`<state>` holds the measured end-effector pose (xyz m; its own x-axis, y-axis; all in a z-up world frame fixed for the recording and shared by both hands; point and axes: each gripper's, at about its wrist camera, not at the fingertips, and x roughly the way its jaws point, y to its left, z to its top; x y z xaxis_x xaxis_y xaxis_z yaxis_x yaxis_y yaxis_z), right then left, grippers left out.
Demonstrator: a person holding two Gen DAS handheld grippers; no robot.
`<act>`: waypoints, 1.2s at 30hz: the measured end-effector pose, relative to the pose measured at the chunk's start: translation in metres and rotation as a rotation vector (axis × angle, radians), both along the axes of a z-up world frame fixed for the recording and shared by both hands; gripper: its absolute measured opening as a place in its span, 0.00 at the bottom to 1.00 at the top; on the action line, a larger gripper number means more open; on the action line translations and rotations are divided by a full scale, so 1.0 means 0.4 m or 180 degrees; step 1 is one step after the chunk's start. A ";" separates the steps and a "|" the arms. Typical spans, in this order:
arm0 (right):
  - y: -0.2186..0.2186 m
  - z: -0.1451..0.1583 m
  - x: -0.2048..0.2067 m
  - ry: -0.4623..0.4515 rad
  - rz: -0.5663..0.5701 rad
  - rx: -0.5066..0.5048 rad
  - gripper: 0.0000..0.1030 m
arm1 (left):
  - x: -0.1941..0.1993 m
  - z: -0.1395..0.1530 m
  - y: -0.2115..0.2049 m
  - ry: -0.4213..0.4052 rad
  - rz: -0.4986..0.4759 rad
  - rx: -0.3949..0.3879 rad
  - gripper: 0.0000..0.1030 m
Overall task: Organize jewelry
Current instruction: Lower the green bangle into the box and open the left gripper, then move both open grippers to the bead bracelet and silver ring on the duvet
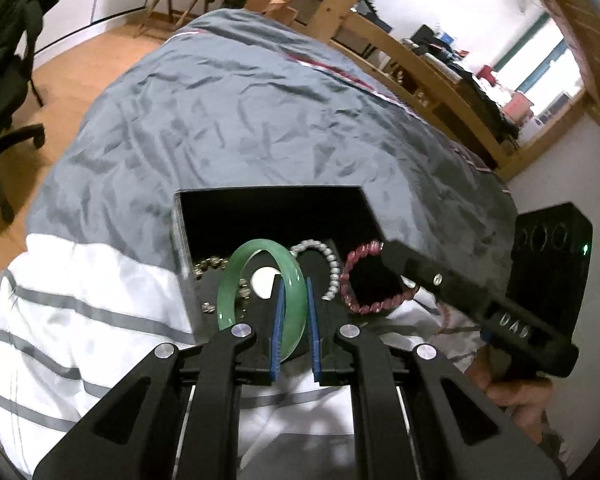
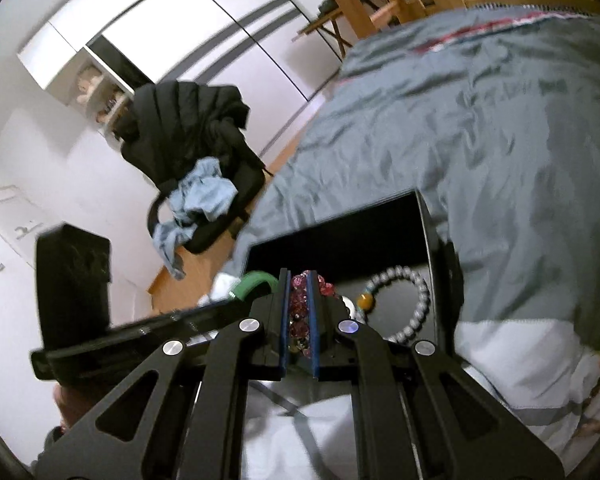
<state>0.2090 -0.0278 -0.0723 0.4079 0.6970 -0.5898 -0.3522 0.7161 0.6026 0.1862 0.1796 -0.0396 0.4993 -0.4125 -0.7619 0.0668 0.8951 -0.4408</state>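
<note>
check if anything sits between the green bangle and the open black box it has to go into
Nothing visible does. The left tool holds the green bangle right over the open black box. The white bead bracelet and gold beads already lie inside, beside the bangle rather than blocking it.

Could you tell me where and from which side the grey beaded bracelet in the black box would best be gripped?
Probably across its bead strand on the open right-hand arc, coming down from above. The grey beaded bracelet lies flat on the floor of the black box, and the right gripper, holding the pink bracelet, crowds its left side.
</note>
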 end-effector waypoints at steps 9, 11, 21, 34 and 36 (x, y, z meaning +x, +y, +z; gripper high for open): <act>-0.064 0.062 -0.026 -0.0152 -0.0218 0.0243 0.91 | -0.029 0.084 0.012 -0.0237 0.0185 0.0027 0.59; -0.097 0.093 -0.037 -0.0226 -0.0290 0.0253 0.91 | -0.035 0.109 0.007 -0.0279 0.0185 0.0032 0.66; -0.333 0.224 -0.135 -0.0656 -0.0723 -0.0303 0.95 | -0.075 0.184 -0.128 -0.0494 -0.0056 0.0115 0.84; -0.488 0.152 -0.252 -0.0757 -0.0911 -0.0871 0.95 | -0.114 0.170 -0.406 -0.0492 -0.0690 0.0318 0.86; -0.484 0.128 -0.271 -0.0844 -0.0794 -0.0905 0.95 | -0.106 0.159 -0.454 -0.0463 -0.0790 0.0355 0.86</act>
<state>0.1007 -0.2216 -0.0212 0.7052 0.3840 -0.5961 -0.2636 0.9224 0.2823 0.1438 -0.0020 0.0240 0.5010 -0.4534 -0.7372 0.3447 0.8858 -0.3107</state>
